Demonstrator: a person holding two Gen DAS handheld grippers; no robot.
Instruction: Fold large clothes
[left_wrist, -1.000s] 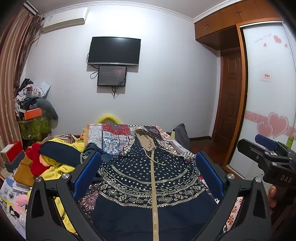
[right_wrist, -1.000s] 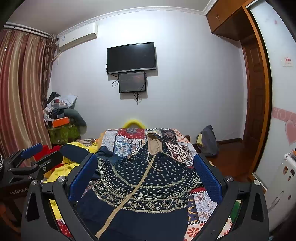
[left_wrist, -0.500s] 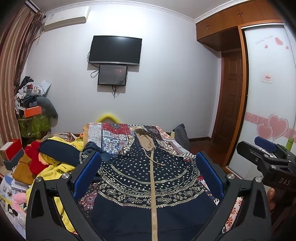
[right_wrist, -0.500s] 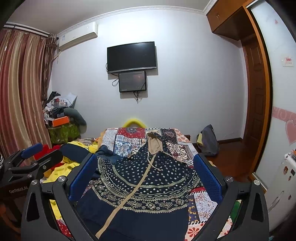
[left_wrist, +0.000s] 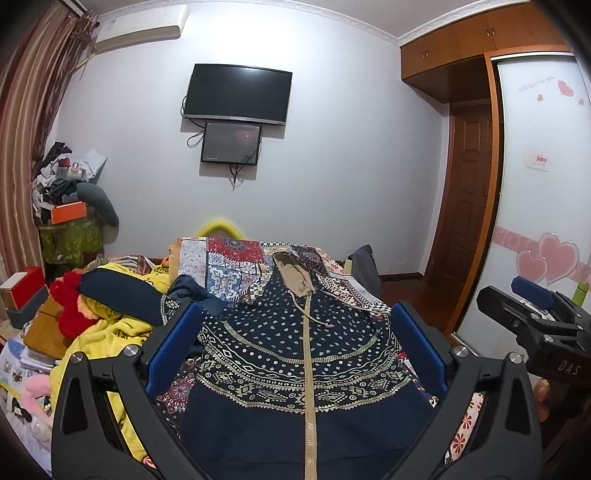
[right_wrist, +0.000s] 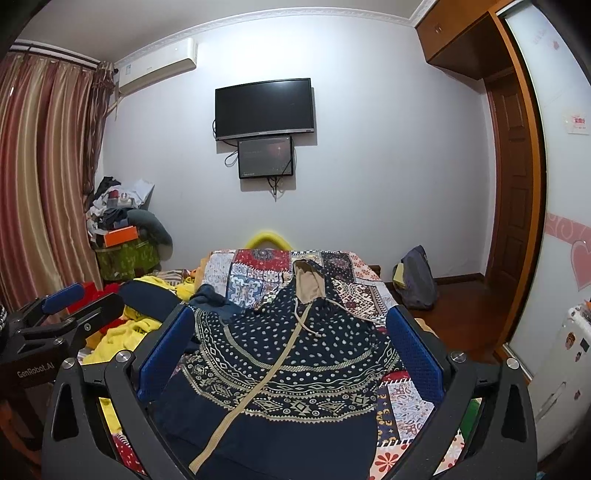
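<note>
- At the far left, a heap of loose clothes (left_wrist: 107, 325), yellow, red and navy, lay against the bed's left side, touching the edge of the work area.
- The left gripper (left_wrist: 295, 350) hovered above the near end of the bed with its jaws spread wide and nothing between them.
- The hooded jacket (left_wrist: 295, 350), navy with a pale dotted and banded pattern, lay spread face-up on the patchwork bedspread (left_wrist: 229, 266), its tan zip running down the middle and its tan-lined hood (left_wrist: 295, 273) pointing toward the far wall.
- One dark sleeve (right_wrist: 210, 299) lay bunched at the jacket's left shoulder, close to the heap.
- The right gripper (right_wrist: 291, 354) was likewise spread wide and empty, held beside the left one over the jacket's hem.
- Judging from this, folding had not yet begun.
- The likely trouble: a pinch on the left edge could catch the neighbouring heap or only the top layer, so the fold would drag crooked.
- The loose drawstrings (right_wrist: 306, 325) and bunched sleeve could end up trapped inside the fold as lumps.
</note>
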